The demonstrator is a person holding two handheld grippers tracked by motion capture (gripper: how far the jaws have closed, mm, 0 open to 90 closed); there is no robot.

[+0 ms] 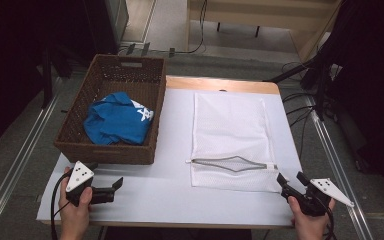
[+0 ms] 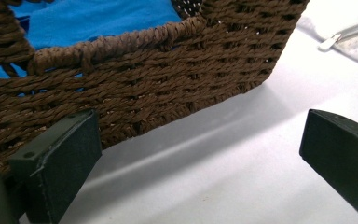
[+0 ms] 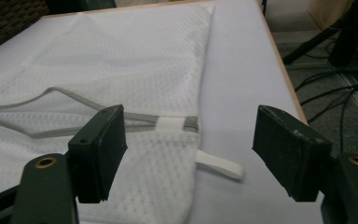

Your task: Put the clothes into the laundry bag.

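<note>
Both tools, left [image 1: 111, 189] and right [image 1: 288, 183], sat spread and empty; I judged the shirt [image 1: 117, 119] wanted a deep central pinch before the bag [image 1: 230, 137].

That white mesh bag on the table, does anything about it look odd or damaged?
No damage shows. The mesh laundry bag lies flat, but its zipper gapes open in the middle. The blue shirt sits crumpled in the wicker basket, not folded.

Basket [image 1: 111, 150] left of mesh bag [image 1: 229, 125]
</note>
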